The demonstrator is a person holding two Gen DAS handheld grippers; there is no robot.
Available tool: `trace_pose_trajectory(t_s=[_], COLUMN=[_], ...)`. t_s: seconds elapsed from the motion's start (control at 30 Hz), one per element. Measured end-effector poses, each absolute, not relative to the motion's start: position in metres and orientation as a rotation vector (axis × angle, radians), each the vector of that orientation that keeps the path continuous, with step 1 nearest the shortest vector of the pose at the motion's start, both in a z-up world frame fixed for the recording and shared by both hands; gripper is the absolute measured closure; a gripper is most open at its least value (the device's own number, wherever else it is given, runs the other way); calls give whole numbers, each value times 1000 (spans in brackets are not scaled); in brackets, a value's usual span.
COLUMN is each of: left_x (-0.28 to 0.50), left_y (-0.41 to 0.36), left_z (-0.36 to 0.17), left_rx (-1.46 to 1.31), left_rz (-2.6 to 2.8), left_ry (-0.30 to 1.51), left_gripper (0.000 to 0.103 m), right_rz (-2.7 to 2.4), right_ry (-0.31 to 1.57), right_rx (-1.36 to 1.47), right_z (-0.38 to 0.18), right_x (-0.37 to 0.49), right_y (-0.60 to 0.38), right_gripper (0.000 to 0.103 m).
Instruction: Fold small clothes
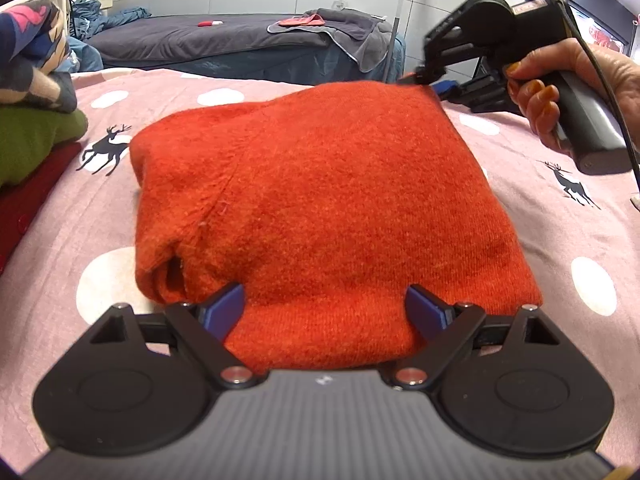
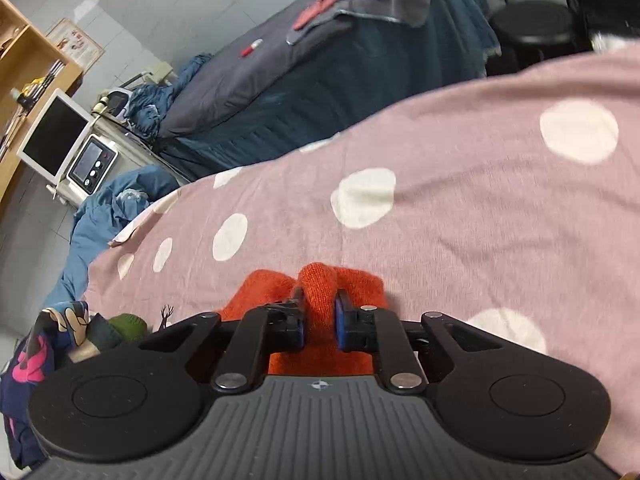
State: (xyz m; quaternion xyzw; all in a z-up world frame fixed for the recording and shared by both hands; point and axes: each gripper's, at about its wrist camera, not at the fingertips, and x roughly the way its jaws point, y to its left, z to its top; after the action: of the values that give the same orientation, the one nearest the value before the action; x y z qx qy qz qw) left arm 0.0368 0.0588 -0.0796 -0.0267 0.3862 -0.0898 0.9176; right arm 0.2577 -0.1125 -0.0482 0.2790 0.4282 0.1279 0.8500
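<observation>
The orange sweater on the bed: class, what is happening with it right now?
A person is folding the orange sweater on the pink dotted bedsheet with a handheld gripper in each hand. The sweater already lies folded into a thick bundle. The right gripper has its fingers pinched on a bunch of fabric at the sweater's far corner. The left gripper sits open at the near edge, its fingers spread over the cloth without clamping it. Other folded clothes are stacked to the left.

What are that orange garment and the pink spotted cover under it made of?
The orange garment looks like fuzzy knitted wool or a wool blend: fine ribbing and a matte, slightly hairy surface. The pink spotted cover looks like thin woven cotton, matte, with printed dots and soft creases. Neither fibre is certain.
</observation>
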Motion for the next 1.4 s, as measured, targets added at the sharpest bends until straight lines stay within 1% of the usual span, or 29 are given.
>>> trace_pose_trajectory(t_s=[0.13, 0.23, 0.3, 0.37, 0.4, 0.47, 0.5, 0.53, 0.57, 0.67, 0.77, 0.93, 1.03, 1.1, 1.13, 1.2, 1.27, 1.3, 1.4], left_x=[38, 39, 40, 41, 41, 40, 39, 39, 40, 41, 42, 41, 42, 41, 39, 33, 26, 22, 16], left_y=[57, 56, 56, 56, 57, 56, 56, 55, 54, 51, 50, 48, 46, 48, 51, 62, 76, 84, 109], left_z=[-81, -83, -82, -82, -82, -83, -83, -82, -82, -82, -82, -82, -81, -77, -74, -65, -57, -53, -53], left_rx=[-48, -42, -41, -45, -44, -41, -42, -44, -44, -37, -32, -22, -9, -26, -50, -127, -208, -247, -346], left_rz=[-190, -189, -191, -188, -188, -190, -190, -187, -184, -180, -174, -172, -174, -174, -174, -167, -172, -173, -174], left_ry=[796, 797, 799, 806, 807, 805, 804, 804, 805, 812, 818, 824, 830, 832, 828, 804, 772, 762, 783], left_gripper=[14, 14, 14, 14, 13, 12, 12, 11, 10, 8, 7, 6, 5, 5, 5, 5, 4, 3, 0], right_rz=[145, 156, 121, 54, 57, 82, 100, 106, 106, 202, 343, 430, 408, 389, 379, 358, 341, 342, 342], right_ry=[848, 831, 886, 892, 876, 832, 794, 747, 709, 667, 663, 724, 725, 735, 738, 739, 727, 716, 710], right_rx=[634, 664, 767, 889, 897, 820, 755, 679, 601, 437, 319, 200, 167, 209, 222, 202, 157, 142, 115], right_z=[-54, -62, -77, -86, -83, -70, -60, -49, -39, -20, -15, -35, -51, -50, -46, -36, -28, -26, -23], right_x=[262, 263, 267, 262, 260, 255, 251, 246, 241, 226, 204, 169, 162, 165, 165, 159, 151, 144, 134], right_y=[-135, -137, -144, -155, -153, -150, -148, -146, -144, -135, -121, -96, -93, -98, -100, -98, -98, -97, -101], right_gripper=[81, 81, 81, 78, 75, 72, 68, 61, 59, 60, 61, 60, 56, 54, 51, 38, 10, 6, 5])
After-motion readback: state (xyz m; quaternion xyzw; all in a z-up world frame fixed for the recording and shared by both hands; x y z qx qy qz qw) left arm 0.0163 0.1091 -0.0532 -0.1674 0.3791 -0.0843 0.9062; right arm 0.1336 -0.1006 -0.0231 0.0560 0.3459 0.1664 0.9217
